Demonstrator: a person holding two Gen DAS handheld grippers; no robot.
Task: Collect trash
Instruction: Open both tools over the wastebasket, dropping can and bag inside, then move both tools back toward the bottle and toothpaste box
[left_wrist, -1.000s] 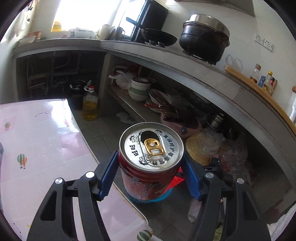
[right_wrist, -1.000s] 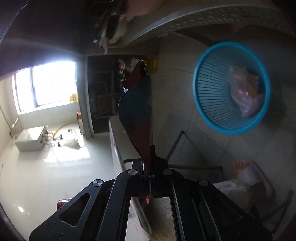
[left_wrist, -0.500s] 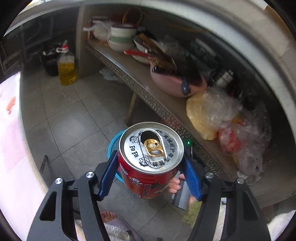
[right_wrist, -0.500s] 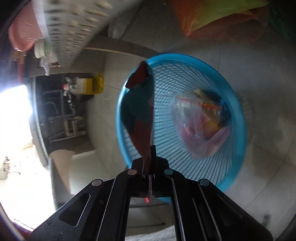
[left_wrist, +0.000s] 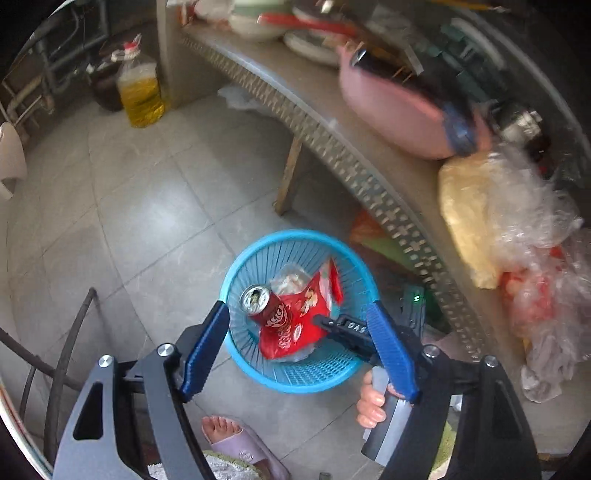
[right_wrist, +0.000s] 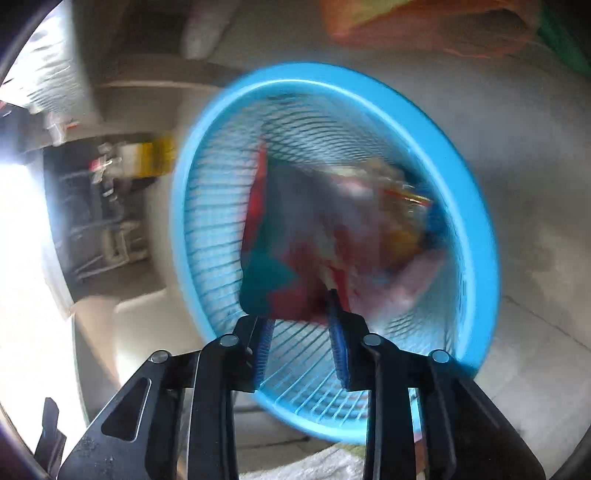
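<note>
Trash is lying in the blue basket (left_wrist: 236, 280) on the tiled floor (left_wrist: 147, 206): a red can (left_wrist: 267, 306) is resting on its side at about 9 o'clock inside the basket, its silver top facing up and left, touching a red snack wrapper (left_wrist: 303, 321) that is filling the middle. A clear crumpled bag (left_wrist: 290, 277) is showing behind both, toward 12 o'clock.

The left hand-held gripper (left_wrist: 299, 339) is hovering above the basket with its 2 blue fingers (left_wrist: 207, 343) spread wide and nothing between them; the can is sitting free below, just inside the left finger as seen from the left wrist camera. The right hand-held gripper (right_wrist: 301, 343) is reaching into the basket from its 4 o'clock side, and its black body is also visible in the left wrist view. Its fingers (right_wrist: 262, 347) are parted with a clear gap; the wrapper (right_wrist: 291, 243) is lying just ahead of the tips, blurred by motion, and whether the right finger is touching its lower edge cannot be told.

The basket (right_wrist: 461, 192) is filling most of the right wrist view. A perforated metal shelf (left_wrist: 354, 162) is running from 12 o'clock to 4 o'clock past the basket, carrying a pink tub (left_wrist: 395, 110) and plastic bags (left_wrist: 517, 221). A bottle of yellow oil (left_wrist: 142, 92) is standing on the floor at 11 o'clock, well apart from the basket. A foot in a lilac slipper (left_wrist: 240, 443) is showing at 6 o'clock.
</note>
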